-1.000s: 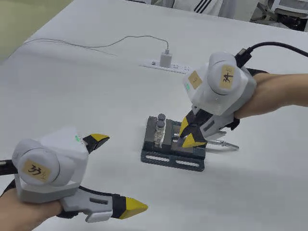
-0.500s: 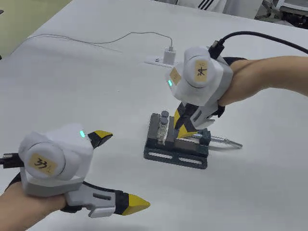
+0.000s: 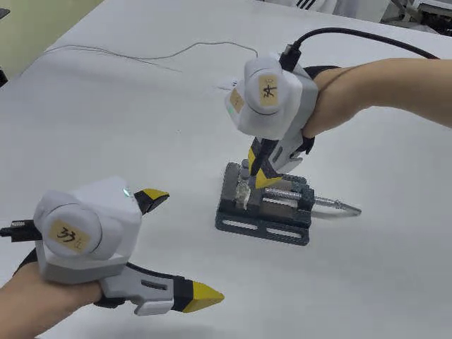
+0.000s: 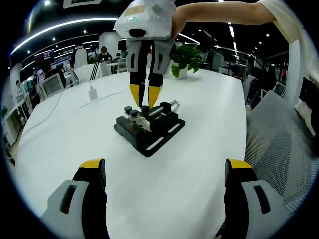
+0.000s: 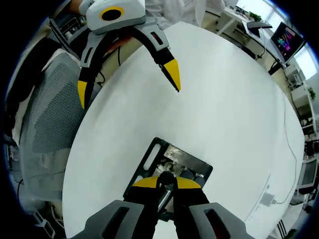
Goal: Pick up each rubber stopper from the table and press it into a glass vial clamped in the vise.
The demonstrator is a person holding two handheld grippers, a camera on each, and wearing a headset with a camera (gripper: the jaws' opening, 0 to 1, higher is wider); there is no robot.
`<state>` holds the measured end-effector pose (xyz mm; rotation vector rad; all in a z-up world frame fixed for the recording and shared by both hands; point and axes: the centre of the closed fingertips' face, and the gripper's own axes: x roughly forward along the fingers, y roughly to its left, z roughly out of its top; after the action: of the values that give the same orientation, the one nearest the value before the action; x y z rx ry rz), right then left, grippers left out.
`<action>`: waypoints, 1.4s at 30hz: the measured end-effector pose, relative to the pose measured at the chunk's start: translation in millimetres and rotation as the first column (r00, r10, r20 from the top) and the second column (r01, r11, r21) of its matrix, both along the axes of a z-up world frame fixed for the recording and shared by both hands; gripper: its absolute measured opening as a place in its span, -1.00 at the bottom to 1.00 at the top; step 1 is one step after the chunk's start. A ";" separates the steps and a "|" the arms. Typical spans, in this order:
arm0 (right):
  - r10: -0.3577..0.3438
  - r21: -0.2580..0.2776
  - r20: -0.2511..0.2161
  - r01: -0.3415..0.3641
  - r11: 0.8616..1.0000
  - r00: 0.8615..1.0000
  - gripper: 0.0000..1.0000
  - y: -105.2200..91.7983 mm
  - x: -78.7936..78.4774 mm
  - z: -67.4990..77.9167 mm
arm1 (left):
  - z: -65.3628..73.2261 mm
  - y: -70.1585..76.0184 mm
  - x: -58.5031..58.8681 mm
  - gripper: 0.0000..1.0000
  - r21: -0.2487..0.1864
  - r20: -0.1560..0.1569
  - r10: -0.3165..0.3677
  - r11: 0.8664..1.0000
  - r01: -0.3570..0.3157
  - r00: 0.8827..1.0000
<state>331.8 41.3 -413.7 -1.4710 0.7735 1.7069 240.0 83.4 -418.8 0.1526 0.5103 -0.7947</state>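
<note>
Rubber stopper (image 5: 166, 178), bottom centre of the right gripper view, pinched in the nearly closed right gripper (image 3: 256, 174) above a glass vial (image 3: 244, 195) in the vise (image 3: 261, 227), frame centre. Left gripper (image 3: 185, 247), lower left, spread wide. White table (image 3: 106, 127); open office beyond. One second earlier the right tips stood at the vise's right side.

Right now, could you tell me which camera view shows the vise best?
The left gripper view: the vise shows nearly whole. In the head view the right gripper covers part of it; in the right gripper view that gripper's own jaws hide part.
</note>
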 end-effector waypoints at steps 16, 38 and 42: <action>0.000 -0.026 -0.005 0.000 1.000 1.000 -0.89 3.7 -1.4 -5.9 | -4.6 2.2 -1.6 0.98 -0.006 -0.015 0.015 1.000 -0.015 1.000; -0.003 -0.059 0.008 0.003 0.998 1.000 -0.89 5.8 -1.9 -9.6 | -8.5 4.6 -3.1 0.97 -0.015 -0.027 0.025 1.000 -0.025 0.999; -0.009 -0.065 0.010 0.010 0.998 1.000 -0.89 5.6 -1.3 -10.3 | -8.9 5.0 -3.8 0.97 -0.016 -0.030 0.026 1.000 -0.026 0.999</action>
<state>330.5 47.0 -424.0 -1.5166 0.8367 1.6801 236.2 88.4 -427.7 0.1187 0.5325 -0.7765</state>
